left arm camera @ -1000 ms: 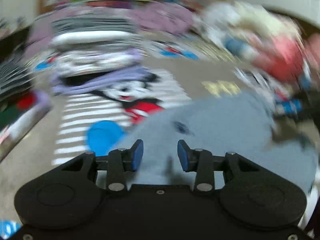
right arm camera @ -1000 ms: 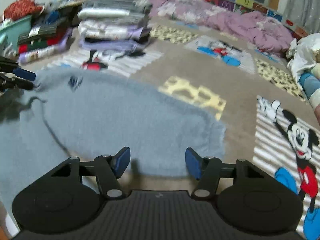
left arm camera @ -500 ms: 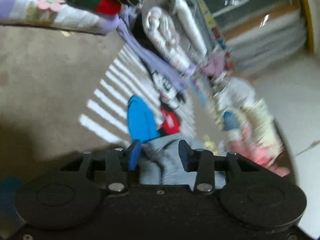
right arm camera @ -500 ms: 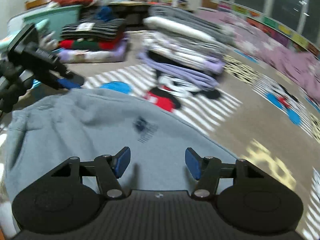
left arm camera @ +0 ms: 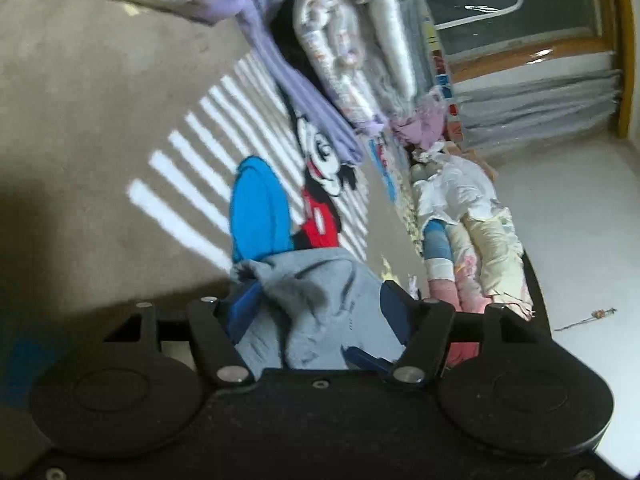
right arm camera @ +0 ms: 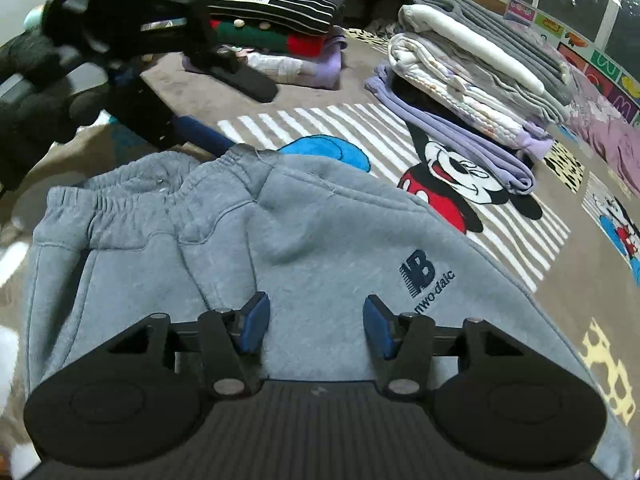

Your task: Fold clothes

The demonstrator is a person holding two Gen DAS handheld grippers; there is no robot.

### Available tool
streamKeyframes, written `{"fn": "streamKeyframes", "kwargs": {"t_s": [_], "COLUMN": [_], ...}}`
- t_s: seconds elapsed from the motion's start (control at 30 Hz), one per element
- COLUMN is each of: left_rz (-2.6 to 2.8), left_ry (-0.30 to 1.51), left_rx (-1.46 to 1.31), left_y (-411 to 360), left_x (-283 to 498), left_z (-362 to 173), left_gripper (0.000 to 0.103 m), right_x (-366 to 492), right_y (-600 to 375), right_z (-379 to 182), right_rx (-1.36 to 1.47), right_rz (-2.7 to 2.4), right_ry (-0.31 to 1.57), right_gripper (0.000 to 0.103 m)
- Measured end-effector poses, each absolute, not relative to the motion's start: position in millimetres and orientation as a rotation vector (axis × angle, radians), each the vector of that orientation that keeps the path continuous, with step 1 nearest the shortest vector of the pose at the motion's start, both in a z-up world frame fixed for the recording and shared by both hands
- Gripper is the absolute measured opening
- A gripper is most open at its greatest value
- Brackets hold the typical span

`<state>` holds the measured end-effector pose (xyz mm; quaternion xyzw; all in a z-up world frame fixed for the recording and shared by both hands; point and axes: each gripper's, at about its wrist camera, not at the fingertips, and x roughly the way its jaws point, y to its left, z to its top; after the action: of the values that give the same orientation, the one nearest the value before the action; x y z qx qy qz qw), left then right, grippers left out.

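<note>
Grey fleece sweatpants point(right arm camera: 280, 240): spread on cartoon-mouse rug point(right arm camera: 460, 176), unfolded; folded stacks beyond. Left tongs point(left arm camera: 316, 304) opening around waistband; right tongs point(right arm camera: 312, 324) closing, empty, above fabric.

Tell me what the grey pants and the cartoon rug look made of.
Grey pants: likely cotton-blend fleece knit, matte and fuzzy, with a gathered elastic waistband and an embroidered-looking navy logo. Cartoon rug: short-pile tufted carpet, probably synthetic; dense, flat nap with soft-edged colour blocks. Fibre content cannot be confirmed for either.

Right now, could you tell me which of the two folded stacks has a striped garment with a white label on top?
The far stack, beside the left gripper. The nearer stack is topped with plain grey and white pieces.
</note>
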<state>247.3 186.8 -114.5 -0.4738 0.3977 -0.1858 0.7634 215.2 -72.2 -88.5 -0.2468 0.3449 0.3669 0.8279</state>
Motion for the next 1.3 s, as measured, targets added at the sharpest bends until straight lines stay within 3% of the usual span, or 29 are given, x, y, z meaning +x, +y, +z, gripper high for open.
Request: {"fn": "streamKeyframes", "kwargs": {"t_s": [0.2,0.33,0.43,0.47,0.63,0.67,0.77,0.8,1.03,1.17,1.2,1.3], "left_rz": [-0.399,-0.366,-0.429,-0.418,-0.324,-0.299,-0.198,-0.183,-0.418,-0.473,-0.417,-0.419], "left_ry": [0.880,0.791,0.607,0.591,0.667,0.694,0.744,0.720,0.616,0.787,0.840,0.821], "left_rx": [-1.032,-0.830,-0.557,-0.469,-0.348,-0.327,-0.240,-0.260,-0.354,-0.253,-0.193,-0.254], "left_y": [181,171,158,151,143,142,139,144,146,114,109,120], "left_x": [263,256,233,230,236,239,244,243,230,254,260,257], "left_z": [-123,-104,-62,-60,-81,-84,-89,-86,-57,-86,-97,-94], "left_gripper": [0.062,0.002,0.002,0.002,0.002,0.005,0.028,0.030,0.029,0.030,0.024,0.025], "right_x": [207,196,191,189,187,187,185,184,173,176,178,182], "right_y": [-64,-58,-44,-36,-24,-24,-21,-20,-14,-9,-8,-9], "right_z": [-80,-73,-76,-83,-90,-88,-85,-83,-75,-82,-84,-82], "right_rx": [-0.522,-0.499,-0.518,-0.562,-0.616,-0.619,-0.643,-0.655,-0.636,-0.645,-0.651,-0.641], "right_rz": [0.766,0.810,0.864,0.882,0.867,0.865,0.858,0.855,0.850,0.852,0.852,0.843], "right_ry": [0.651,0.554,0.572,0.615,0.648,0.654,0.659,0.650,0.565,0.589,0.602,0.621], "right_gripper": [0.052,0.047,0.047,0.042,0.042,0.042,0.042,0.042,0.043,0.043,0.043,0.043]}}
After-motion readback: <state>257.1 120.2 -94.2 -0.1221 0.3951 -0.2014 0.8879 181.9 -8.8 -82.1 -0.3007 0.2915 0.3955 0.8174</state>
